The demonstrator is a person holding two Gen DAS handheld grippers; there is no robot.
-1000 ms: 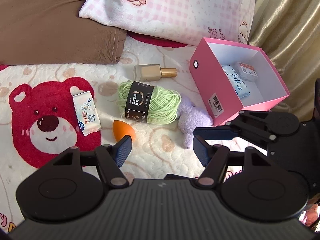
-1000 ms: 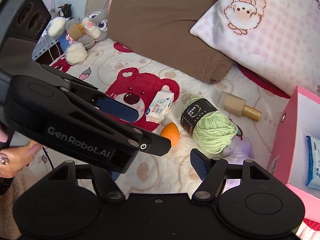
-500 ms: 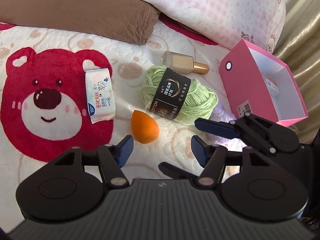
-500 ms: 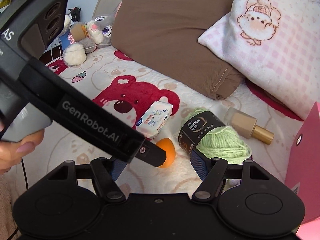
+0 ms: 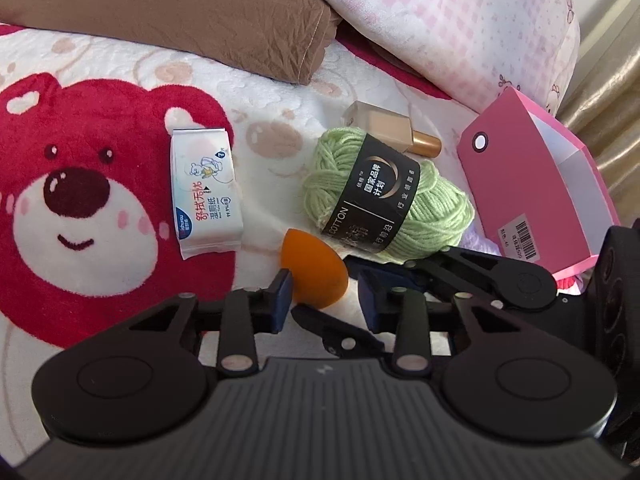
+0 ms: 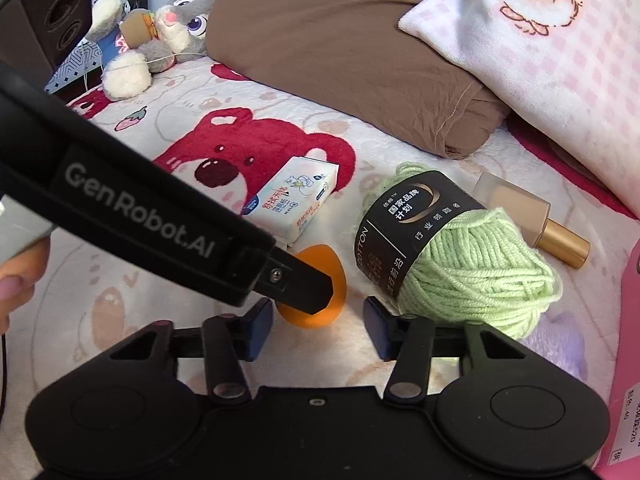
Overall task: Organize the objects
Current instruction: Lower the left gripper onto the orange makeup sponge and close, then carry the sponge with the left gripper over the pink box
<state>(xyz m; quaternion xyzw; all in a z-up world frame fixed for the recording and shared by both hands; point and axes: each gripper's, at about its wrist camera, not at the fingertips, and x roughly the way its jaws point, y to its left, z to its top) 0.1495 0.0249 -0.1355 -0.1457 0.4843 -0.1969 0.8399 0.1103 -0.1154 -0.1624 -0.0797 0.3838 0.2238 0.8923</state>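
An orange egg-shaped sponge (image 5: 316,268) lies on the bear-print blanket. My left gripper (image 5: 324,292) reaches down over it with the sponge between its blue pads, and its jaws are closing on the sponge's sides. My right gripper (image 6: 318,320) comes in from the right, and its jaws are also closing, one finger on each side of the same sponge (image 6: 308,318). In the right wrist view a left finger (image 6: 300,280) covers much of the sponge. Green yarn (image 5: 384,200) and a wipes pack (image 5: 206,192) lie just beyond.
A gold-capped bottle (image 5: 392,130) lies behind the yarn. An open pink box (image 5: 532,184) stands at the right, with a purple plush (image 6: 560,340) beside it. A brown pillow (image 5: 180,12) and a checked pillow (image 5: 440,20) bound the back. Plush toys (image 6: 168,28) sit far left.
Both grippers have come down toward the blanket and closer to the orange sponge. Their jaws stood wide before and have narrowed around the sponge. The pink box has slid toward the right edge of view.
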